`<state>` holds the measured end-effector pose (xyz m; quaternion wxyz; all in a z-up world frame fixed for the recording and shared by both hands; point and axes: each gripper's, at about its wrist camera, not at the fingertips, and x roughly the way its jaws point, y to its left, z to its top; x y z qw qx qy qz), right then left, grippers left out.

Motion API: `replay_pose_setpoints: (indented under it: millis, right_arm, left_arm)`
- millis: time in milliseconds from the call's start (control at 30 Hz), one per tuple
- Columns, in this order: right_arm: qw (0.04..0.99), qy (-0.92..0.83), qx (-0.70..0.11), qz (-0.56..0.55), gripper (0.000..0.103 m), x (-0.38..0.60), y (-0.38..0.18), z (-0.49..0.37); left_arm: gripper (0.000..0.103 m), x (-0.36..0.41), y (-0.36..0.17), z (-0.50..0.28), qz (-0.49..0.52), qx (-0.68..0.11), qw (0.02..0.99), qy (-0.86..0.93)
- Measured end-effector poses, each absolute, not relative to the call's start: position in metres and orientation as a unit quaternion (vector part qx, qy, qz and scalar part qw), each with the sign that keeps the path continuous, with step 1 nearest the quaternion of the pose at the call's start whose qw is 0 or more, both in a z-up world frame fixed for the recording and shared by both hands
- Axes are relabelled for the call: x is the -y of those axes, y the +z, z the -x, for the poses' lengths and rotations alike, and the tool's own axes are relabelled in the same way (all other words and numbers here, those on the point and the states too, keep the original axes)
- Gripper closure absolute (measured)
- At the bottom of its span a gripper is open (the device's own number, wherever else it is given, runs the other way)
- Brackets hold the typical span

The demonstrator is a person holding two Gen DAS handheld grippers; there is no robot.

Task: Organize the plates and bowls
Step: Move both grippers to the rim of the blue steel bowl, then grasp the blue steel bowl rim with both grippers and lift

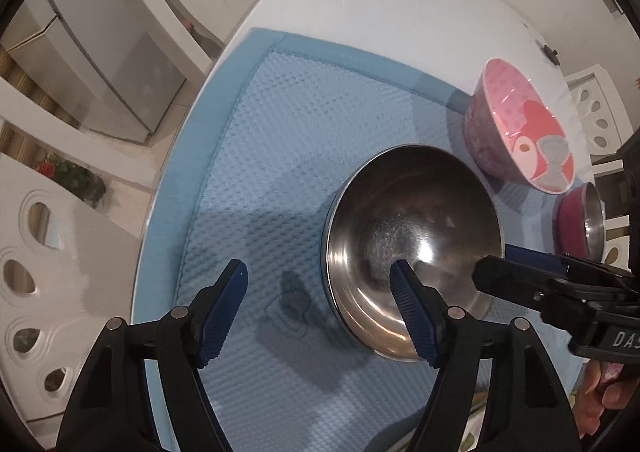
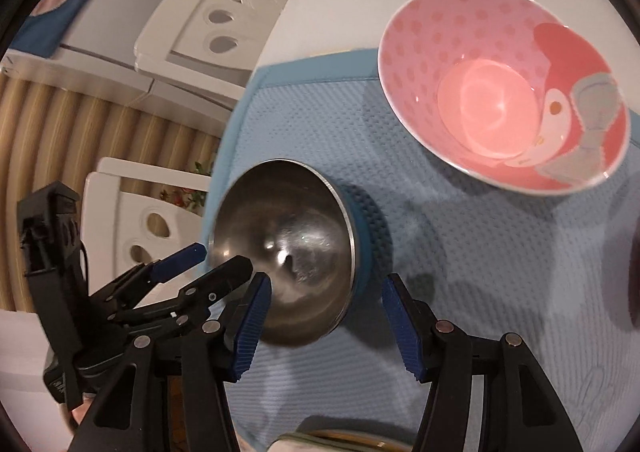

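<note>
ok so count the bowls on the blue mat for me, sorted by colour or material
Steel bowl with a blue outside: 1
Pink bowl with a cartoon print: 1
Steel bowl with a magenta outside, partly cut off at the edge of the left wrist view: 1
Total: 3 bowls

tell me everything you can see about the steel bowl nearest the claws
The steel bowl is round, with a shiny, lightly scuffed metal inside and a blue outer shell. It is empty and upright on the blue mat. The open left claw and right claw each straddle its rim; contact is unclear.
</note>
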<state>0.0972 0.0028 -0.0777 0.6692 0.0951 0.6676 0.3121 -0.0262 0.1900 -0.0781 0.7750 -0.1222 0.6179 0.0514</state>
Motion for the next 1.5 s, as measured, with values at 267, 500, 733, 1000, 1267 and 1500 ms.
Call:
replay_pose_setpoints:
  millis: [267,500,733,1000,1267,1500]
  right_arm:
    - [0.660,0.311,-0.679,-0.085,0.051,-0.018,-0.105,-0.106]
    - [0.658,0.311,-0.682,-0.074,0.060,-0.026,-0.116,-0.107]
    - [0.662,0.292,-0.686,-0.073,0.081,-0.021,-0.120,-0.108]
    - [0.664,0.291,-0.683,-0.081,0.086,-0.015,-0.113,-0.106]
    - [0.671,0.295,-0.675,-0.081,0.086,-0.012,-0.096,-0.102]
    - [0.682,0.297,-0.663,-0.090,0.086,-0.005,-0.073,-0.097]
  left_arm:
    - [0.046,-0.194,-0.098,0.019,0.127,-0.631,0.763,0.054]
    - [0.070,-0.193,-0.101,0.018,0.136,-0.629,0.764,0.042]
    - [0.089,-0.184,-0.095,0.019,0.135,-0.619,0.773,0.030]
    - [0.091,-0.188,-0.094,0.024,0.129,-0.617,0.776,0.030]
    - [0.091,-0.181,-0.075,0.027,0.124,-0.607,0.784,0.035]
    - [0.091,-0.180,-0.057,0.031,0.133,-0.596,0.790,0.041]
